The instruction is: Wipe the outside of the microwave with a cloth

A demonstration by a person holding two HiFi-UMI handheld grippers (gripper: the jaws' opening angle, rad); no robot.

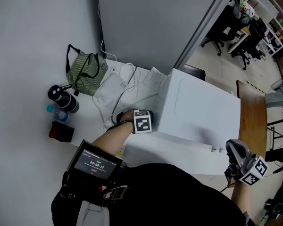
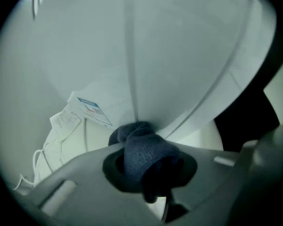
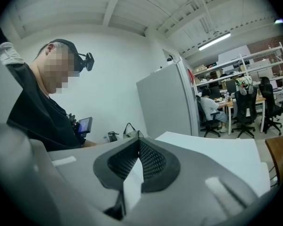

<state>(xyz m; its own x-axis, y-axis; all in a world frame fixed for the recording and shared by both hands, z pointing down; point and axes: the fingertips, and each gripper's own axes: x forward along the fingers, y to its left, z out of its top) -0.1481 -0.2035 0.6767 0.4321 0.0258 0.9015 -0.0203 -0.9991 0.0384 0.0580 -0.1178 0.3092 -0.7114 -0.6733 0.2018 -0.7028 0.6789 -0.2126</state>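
Left gripper view showed the left tool [image 2: 148, 171] clenched on a bunched dark blue cloth [image 2: 144, 147]. The wad stood proud of the jaw tips and was pressed against the white side wall of the microwave [image 2: 179, 55] directly ahead of the tool. Contact appeared limited to the front of the wad. A vertical seam in the panel ran upward from the contact point. Papers [image 2: 80, 114] and white cables [image 2: 37, 161] lay on the desk [image 1: 85, 121] below and to the left of the tool.

The right tool [image 3: 139, 142] was closed on nothing, its jaw tips meeting. The microwave's white top stretched out ahead of it, and it was well apart from the left tool (the head view placed it at the cabinet's opposite front corner, not visibly bracing it).

Assessment: the step in hand was a wiping stroke on the side wall. To do it well, the operator should:
- grip firmly so the cloth cannot slip out;
- set the tool square to the panel so cloth, not jaw plastic, meets the surface;
- work in overlapping passes from the top edge downward.

Recommended: steady the cabinet with the right tool, since sideways pressure could shift it on the desk.

Risk noted: the cables beside the left tool could snag on a low pass.
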